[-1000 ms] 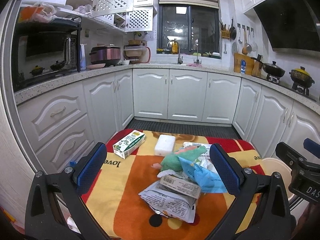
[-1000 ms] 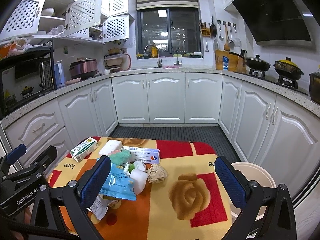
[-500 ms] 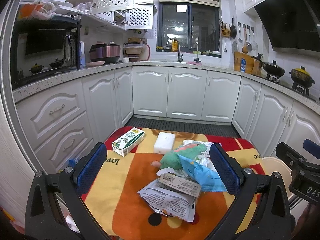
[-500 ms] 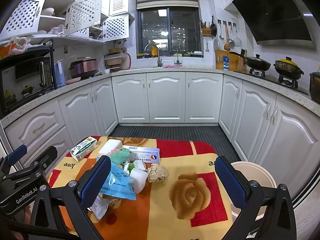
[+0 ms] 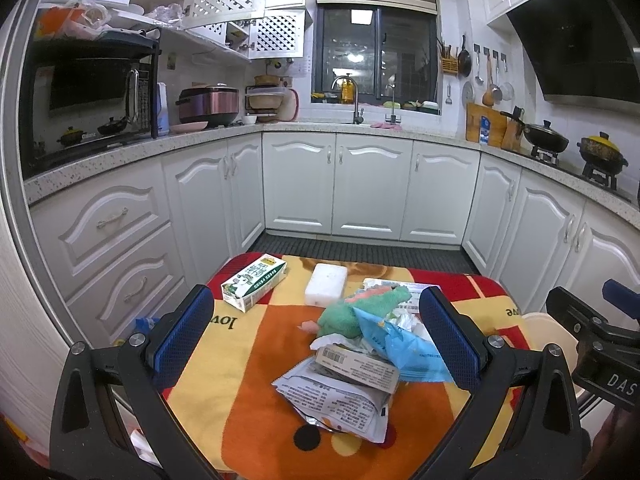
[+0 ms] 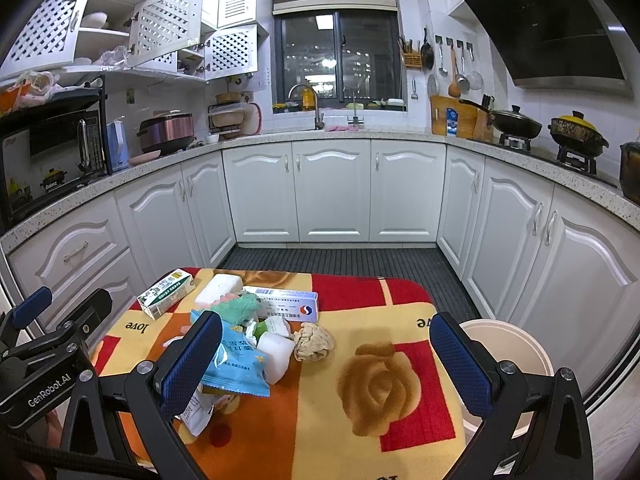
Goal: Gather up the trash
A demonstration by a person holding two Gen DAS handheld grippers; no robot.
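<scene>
Left gripper (image 5: 316,340): hovering wide open above the trash pile (image 5: 360,344)
Carton (image 5: 255,281): lying apart, far-left on the blanket (image 5: 248,400)

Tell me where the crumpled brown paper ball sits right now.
In the right wrist view, the crumpled brown paper ball lies on the table cloth, near its middle, just right of the white foam block and in front of the long medicine box.

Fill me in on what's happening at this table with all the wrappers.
A person holds two grippers over a blanket-covered table to collect trash. The left gripper and right gripper are both open and hold nothing. The litter lies untouched: a green carton, a blue wrapper, a crumpled paper ball, a white block and a printed pouch. A round bin waits beside the table's right edge.
</scene>
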